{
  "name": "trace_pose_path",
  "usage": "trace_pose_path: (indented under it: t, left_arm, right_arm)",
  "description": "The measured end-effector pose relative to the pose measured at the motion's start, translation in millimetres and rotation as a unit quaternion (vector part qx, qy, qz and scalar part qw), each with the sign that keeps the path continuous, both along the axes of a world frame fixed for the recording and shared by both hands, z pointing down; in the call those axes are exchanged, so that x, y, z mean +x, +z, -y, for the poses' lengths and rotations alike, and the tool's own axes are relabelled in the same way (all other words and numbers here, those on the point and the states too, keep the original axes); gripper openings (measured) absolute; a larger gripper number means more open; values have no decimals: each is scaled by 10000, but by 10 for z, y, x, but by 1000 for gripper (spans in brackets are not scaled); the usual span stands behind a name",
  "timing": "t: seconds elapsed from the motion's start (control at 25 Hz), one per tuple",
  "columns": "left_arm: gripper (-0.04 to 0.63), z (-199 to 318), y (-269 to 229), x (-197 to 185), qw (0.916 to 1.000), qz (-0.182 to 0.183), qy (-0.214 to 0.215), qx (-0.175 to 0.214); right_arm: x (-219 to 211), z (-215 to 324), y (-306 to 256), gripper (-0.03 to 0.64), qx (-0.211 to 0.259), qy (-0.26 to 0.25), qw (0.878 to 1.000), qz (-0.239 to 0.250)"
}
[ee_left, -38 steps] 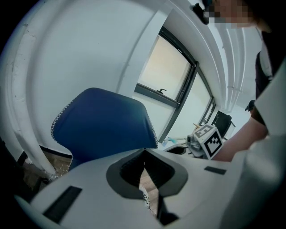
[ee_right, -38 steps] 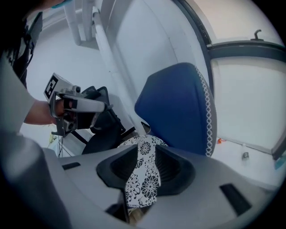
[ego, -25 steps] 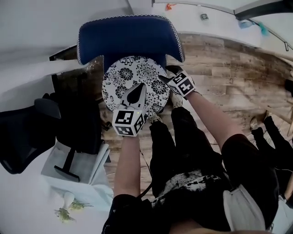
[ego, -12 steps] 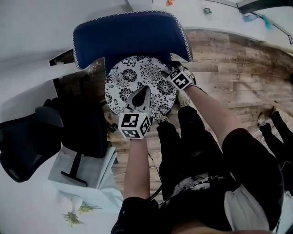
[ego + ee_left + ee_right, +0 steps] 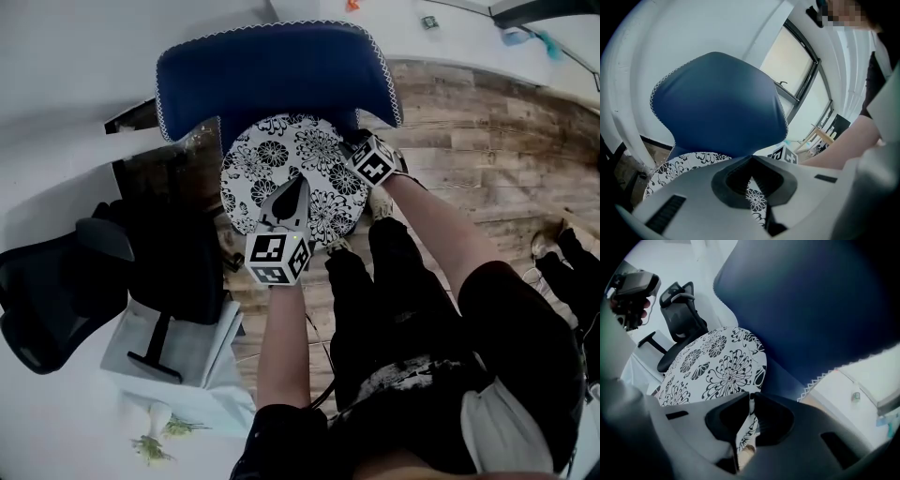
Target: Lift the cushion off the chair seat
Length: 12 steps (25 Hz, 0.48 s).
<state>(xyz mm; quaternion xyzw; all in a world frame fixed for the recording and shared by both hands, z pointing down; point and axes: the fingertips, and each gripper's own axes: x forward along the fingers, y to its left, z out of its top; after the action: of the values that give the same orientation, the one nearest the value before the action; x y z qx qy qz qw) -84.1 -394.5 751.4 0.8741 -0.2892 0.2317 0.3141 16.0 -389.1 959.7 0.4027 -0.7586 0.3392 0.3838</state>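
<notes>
**Both claws down on the cushion, nothing lifted yet**

The round cushion [image 5: 309,159], white with black flowers, is lying flat on the seat of the blue chair [image 5: 272,75], right up against the backrest. That's where it is from my head view, and it hasn't come off the seat.

My right claw [image 5: 750,398] is at the cushion's right edge, next to the backrest. Its jaws have just been closing, and they're now pinched on a strip of the cushion's rim. You can see the flowery fabric standing up between them in the right gripper view.

My left claw [image 5: 750,159] sits over the near edge of the cushion and points toward the backrest. Its tips are together. The pattern shows through the gap behind them, but I can't tell if any fabric is actually caught there.

Further out there's wood floor [image 5: 469,122] to the right and a black office chair [image 5: 56,291] off to the left.
</notes>
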Motion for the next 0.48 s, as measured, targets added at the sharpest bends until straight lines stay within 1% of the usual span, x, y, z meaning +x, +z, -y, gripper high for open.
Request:
trace_pose_path:
  t: [0.16,0.32,0.48]
  left_arm:
    - [12,47,-50,50,10000,16,50,69]
    - [12,59,-158,87,9999,-64,-6,99]
    - [12,112,-328,142,9996,-113,12,261]
  right_arm:
    - [8,12,-43,29,103,-59,9999,17]
    - [2,46,-200,28,386,-125,9992,10]
    - [1,120,-386,26,640,-146,9978,45]
